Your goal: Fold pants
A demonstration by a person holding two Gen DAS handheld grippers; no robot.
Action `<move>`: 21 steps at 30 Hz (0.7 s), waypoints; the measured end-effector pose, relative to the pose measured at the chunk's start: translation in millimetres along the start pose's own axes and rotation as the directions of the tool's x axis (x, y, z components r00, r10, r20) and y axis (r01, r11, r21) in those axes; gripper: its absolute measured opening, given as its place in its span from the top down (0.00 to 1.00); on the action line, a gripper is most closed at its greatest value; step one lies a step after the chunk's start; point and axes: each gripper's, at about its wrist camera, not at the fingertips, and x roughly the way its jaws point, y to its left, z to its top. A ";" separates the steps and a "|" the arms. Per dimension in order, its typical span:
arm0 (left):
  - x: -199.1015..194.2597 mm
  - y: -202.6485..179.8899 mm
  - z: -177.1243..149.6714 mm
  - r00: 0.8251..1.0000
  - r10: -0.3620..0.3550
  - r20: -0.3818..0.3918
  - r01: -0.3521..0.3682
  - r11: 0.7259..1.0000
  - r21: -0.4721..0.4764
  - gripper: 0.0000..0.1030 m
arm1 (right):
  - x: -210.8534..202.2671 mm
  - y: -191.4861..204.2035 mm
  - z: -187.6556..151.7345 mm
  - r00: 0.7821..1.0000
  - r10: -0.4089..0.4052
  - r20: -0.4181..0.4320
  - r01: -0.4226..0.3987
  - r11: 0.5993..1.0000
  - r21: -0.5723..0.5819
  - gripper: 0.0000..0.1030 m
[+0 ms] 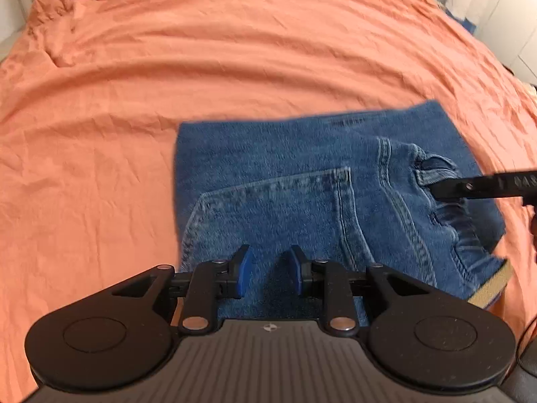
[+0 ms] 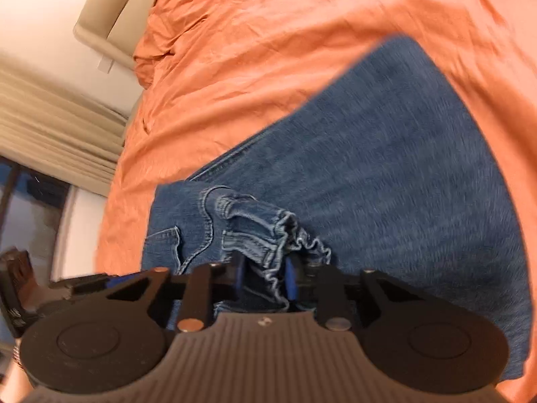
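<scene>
heavy, limp denim pants (image 1: 268, 174) on the bed (image 1: 167, 67); grip thick waistband. left gripper (image 1: 270, 272) part open, empty; right gripper (image 2: 265, 275) loosely around bunched waistband (image 2: 268, 235).

Ahead of left gripper (image 1: 268, 273): folded blue denim pants (image 1: 285, 174) lie flat; beyond them bare, wrinkled orange bedsheet (image 1: 201, 67), open.
Left of it: sheet, unobstructed.
Right of it: black right gripper (image 1: 436, 189) bars passage.
Between right gripper's pads: bunched denim waistband (image 2: 265, 235).
</scene>
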 end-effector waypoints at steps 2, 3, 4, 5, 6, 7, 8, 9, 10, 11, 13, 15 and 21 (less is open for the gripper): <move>-12.2 2.1 1.2 0.999 0.015 0.049 -0.013 1.000 -0.026 0.70 | -12.7 25.0 5.8 1.000 -0.018 0.023 0.020 0.995 -0.094 0.88; -18.1 3.3 2.3 0.997 0.020 0.072 -0.017 0.999 -0.045 0.70 | -20.9 39.0 11.1 0.999 -0.013 0.032 0.017 0.992 -0.126 0.89; -25.0 5.1 3.4 0.995 0.026 0.098 -0.020 0.998 -0.068 0.70 | -30.5 49.3 14.6 0.999 -0.009 0.036 0.014 0.987 -0.157 0.89; -31.3 5.7 4.9 0.992 0.034 0.124 -0.022 0.996 -0.091 0.70 | -39.6 62.9 19.6 0.999 -0.007 0.044 0.015 0.982 -0.190 0.89; -38.8 7.1 6.0 0.988 0.040 0.152 -0.022 0.993 -0.114 0.70 | -48.9 77.4 24.5 0.998 -0.002 0.056 0.015 0.974 -0.226 0.90; -45.4 8.2 7.2 0.983 0.044 0.176 -0.021 0.991 -0.131 0.70 | -57.2 94.9 30.2 0.997 -0.001 0.071 0.020 0.962 -0.271 0.90; -51.4 9.3 9.7 0.980 0.045 0.192 -0.017 0.990 -0.141 0.70 | -64.9 109.7 35.3 0.996 -0.004 0.088 0.031 0.950 -0.311 0.90; -55.9 9.1 12.6 0.979 0.043 0.201 -0.014 0.989 -0.146 0.70 | -72.4 122.8 40.9 0.994 -0.012 0.105 0.047 0.938 -0.344 0.90; -58.9 8.5 15.1 0.977 0.042 0.209 -0.011 0.989 -0.147 0.70 | -78.3 131.1 45.6 0.993 -0.023 0.116 0.064 0.929 -0.365 0.90; -61.3 6.6 17.8 0.976 0.042 0.216 -0.010 0.989 -0.145 0.70 | -82.1 136.9 52.0 0.992 -0.041 0.122 0.084 0.925 -0.371 0.90; -61.2 0.7 22.7 0.974 0.037 0.222 -0.007 0.991 -0.134 0.70 | -86.5 135.3 64.3 0.988 -0.091 0.123 0.129 0.930 -0.343 0.90; -55.9 -6.0 25.0 0.976 0.025 0.218 0.000 0.993 -0.115 0.70 | -87.6 120.6 71.7 0.983 -0.141 0.121 0.172 0.936 -0.306 0.90; -17.2 -21.4 30.5 0.985 0.016 0.174 -0.008 0.999 -0.048 0.72 | -78.9 23.7 77.9 0.958 -0.271 0.095 0.284 0.945 -0.160 0.90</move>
